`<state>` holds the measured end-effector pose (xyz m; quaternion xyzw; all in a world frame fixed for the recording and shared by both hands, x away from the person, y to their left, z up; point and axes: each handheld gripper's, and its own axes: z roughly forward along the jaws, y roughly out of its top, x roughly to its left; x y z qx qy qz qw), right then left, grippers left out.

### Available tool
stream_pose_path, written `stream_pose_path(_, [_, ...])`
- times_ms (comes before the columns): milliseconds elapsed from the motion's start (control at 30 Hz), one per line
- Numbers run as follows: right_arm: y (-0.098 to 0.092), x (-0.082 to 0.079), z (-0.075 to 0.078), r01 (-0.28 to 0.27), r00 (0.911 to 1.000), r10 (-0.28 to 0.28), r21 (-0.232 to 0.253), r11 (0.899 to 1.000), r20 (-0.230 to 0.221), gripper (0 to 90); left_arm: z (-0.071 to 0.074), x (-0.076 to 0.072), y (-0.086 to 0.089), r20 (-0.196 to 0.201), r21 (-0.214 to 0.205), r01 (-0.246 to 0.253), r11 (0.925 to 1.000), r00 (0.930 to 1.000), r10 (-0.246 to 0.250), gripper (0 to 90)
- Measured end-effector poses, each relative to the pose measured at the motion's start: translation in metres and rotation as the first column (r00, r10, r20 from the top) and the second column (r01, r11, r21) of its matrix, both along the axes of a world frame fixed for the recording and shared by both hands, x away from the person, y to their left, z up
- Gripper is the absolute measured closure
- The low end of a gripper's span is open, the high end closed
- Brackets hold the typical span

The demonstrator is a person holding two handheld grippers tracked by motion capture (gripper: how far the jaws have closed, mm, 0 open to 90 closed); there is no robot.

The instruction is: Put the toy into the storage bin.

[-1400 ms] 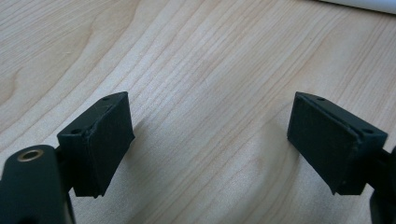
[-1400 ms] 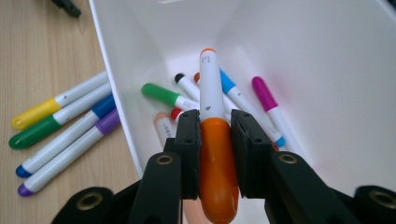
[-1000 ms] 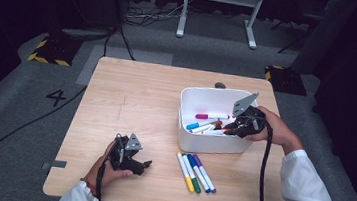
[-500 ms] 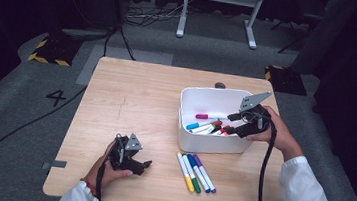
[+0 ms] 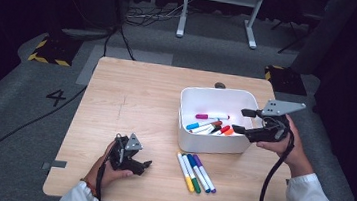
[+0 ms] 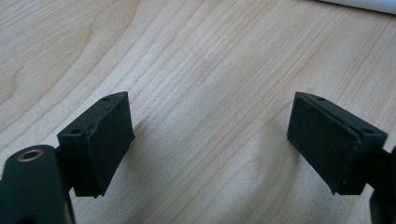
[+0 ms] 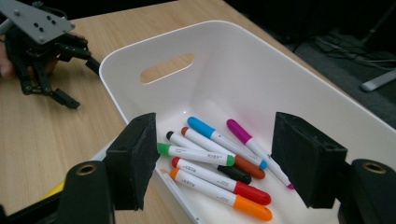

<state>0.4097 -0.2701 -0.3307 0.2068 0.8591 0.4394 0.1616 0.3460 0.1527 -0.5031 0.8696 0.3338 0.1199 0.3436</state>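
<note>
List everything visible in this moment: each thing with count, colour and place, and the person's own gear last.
table: one, light wood, centre of the high view
bin: one, white, right half of the table
markers in the bin: six, caps blue, purple, green, red, orange, black, lying on its floor
markers on the table: four, yellow, green, blue, purple, side by side in front of the bin
left gripper: black, jaws open, low over bare wood near the front-left edge
right gripper: black, jaws just opening, nothing between them, above the bin's right rim
</note>
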Motion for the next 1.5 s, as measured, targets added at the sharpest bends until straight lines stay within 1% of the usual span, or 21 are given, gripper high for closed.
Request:
stream_pose_path(33, [-0.001, -0.005, 0.0, 0.024, 0.9995, -0.024, -0.003, 1.0, 0.021, 32.3, 0.0, 0.0, 0.0, 0.0, 0.0, 0.0, 1.0, 1.0, 0.0, 14.5])
stream_pose_path(67, [-0.001, -0.01, -0.001, 0.036, 0.9988, -0.036, -0.001, 0.999, 0.032, 32.3, 0.0, 0.0, 0.0, 0.0, 0.0, 0.0, 1.0, 1.0, 0.0, 14.5])
stream_pose_path(100, [-0.002, -0.015, -0.003, 0.036, 0.9988, -0.036, 0.008, 0.999, 0.034, 32.3, 0.0, 0.0, 0.0, 0.0, 0.0, 0.0, 1.0, 1.0, 0.0, 14.5])
stream_pose_path(133, [-0.002, -0.02, -0.005, 0.043, 0.998, -0.044, 0.009, 0.999, 0.045, 32.3, 0.0, 0.0, 0.0, 0.0, 0.0, 0.001, 1.0, 1.0, -0.001, 14.5])
stream_pose_path(167, [-0.002, -0.025, -0.007, 0.047, 0.9973, -0.047, 0.001, 0.999, 0.056, 32.3, 0.0, 0.0, 0.0, 0.001, 0.0, 0.0, 1.0, 1.0, 0.0, 14.5])
stream_pose_path(233, [-0.001, -0.033, -0.012, 0.049, 0.9958, -0.048, -0.006, 0.999, 0.079, 32.3, 0.0, 0.0, 0.0, 0.0, 0.0, 0.0, 1.0, 1.0, 0.0, 14.5])
stream_pose_path(333, [-0.003, -0.045, -0.018, 0.044, 0.9959, -0.045, 0.014, 0.999, 0.079, 32.3, 0.0, 0.0, 0.0, 0.004, 0.003, 0.0, 1.0, 1.0, 0.0, 14.5])
stream_pose_path(400, [-0.003, -0.054, -0.021, 0.031, 0.9953, -0.032, 0.02, 0.999, 0.092, 32.5, 0.0, 0.0, 0.0, 0.005, 0.004, 0.001, 1.0, 1.0, -0.001, 14.5])
stream_pose_path(533, [0.0, -0.07, -0.034, 0.003, 0.9975, -0.005, 0.036, 0.999, 0.071, 32.6, 0.0, 0.0, 0.0, 0.005, 0.003, -0.001, 1.0, 1.0, 0.001, 14.5])
stream_pose_path(667, [0.003, -0.079, -0.055, -0.011, 0.9994, 0.01, 0.024, 1.0, 0.033, 32.8, 0.0, 0.0, 0.0, 0.005, 0.004, 0.001, 1.0, 1.0, -0.001, 14.5])
stream_pose_path(733, [0.004, -0.081, -0.068, -0.009, 1.0, 0.009, 0.023, 1.0, 0.0, 32.8, 0.0, 0.0, 0.0, 0.005, 0.004, 0.001, 1.0, 1.0, -0.001, 14.5])
stream_pose_path(767, [0.005, -0.081, -0.074, -0.004, 0.9999, 0.004, 0.01, 1.0, -0.016, 32.4, 0.0, 0.0, 0.0, 0.005, 0.004, 0.001, 1.0, 1.0, -0.001, 14.5])
stream_pose_path(833, [0.007, -0.081, -0.086, 0.001, 0.9995, -0.001, -0.003, 1.0, -0.033, 32.5, 0.0, 0.0, 0.0, 0.004, 0.004, 0.0, 1.0, 1.0, 0.0, 14.5])
stream_pose_path(933, [0.01, -0.08, -0.103, -0.007, 0.9972, 0.005, -0.027, 1.0, -0.075, 32.5, 0.0, 0.0, 0.0, 0.001, 0.002, 0.002, 1.0, 1.0, -0.002, 14.5])
stream_pose_path(1033, [0.014, -0.08, -0.118, -0.018, 0.9939, 0.014, -0.036, 0.999, -0.109, 32.6, 0.0, 0.0, 0.0, -0.001, -0.001, 0.002, 1.0, 1.0, -0.002, 14.4])
stream_pose_path(1133, [0.019, -0.079, -0.128, -0.03, 0.9904, 0.026, -0.031, 0.999, -0.136, 33.0, 0.0, 0.0, 0.0, -0.001, -0.001, 0.003, 1.0, 1.0, -0.003, 14.4])
stream_pose_path(1233, [0.028, -0.076, -0.135, -0.037, 0.9887, 0.031, -0.035, 0.999, -0.147, 33.6, 0.0, 0.0, 0.0, -0.001, -0.001, 0.003, 1.0, 1.0, -0.003, 14.4])
stream_pose_path(1333, [0.039, -0.069, -0.137, -0.042, 0.9875, 0.037, -0.03, 0.999, -0.153, 35.3, 0.0, 0.0, 0.0, -0.001, -0.001, 0.003, 1.0, 1.0, -0.003, 14.4])
stream_pose_path(1400, [0.046, -0.064, -0.14, -0.033, 0.9876, 0.027, -0.038, 0.999, -0.154, 36.4, 0.0, 0.0, 0.0, -0.001, -0.001, 0.003, 1.0, 1.0, -0.003, 14.4])
stream_pose_path(1500, [0.055, -0.057, -0.146, -0.021, 0.985, 0.013, -0.049, 0.999, -0.172, 39.3, 0.0, 0.001, 0.0, -0.002, -0.002, 0.006, 1.0, 1.0, -0.006, 14.3])
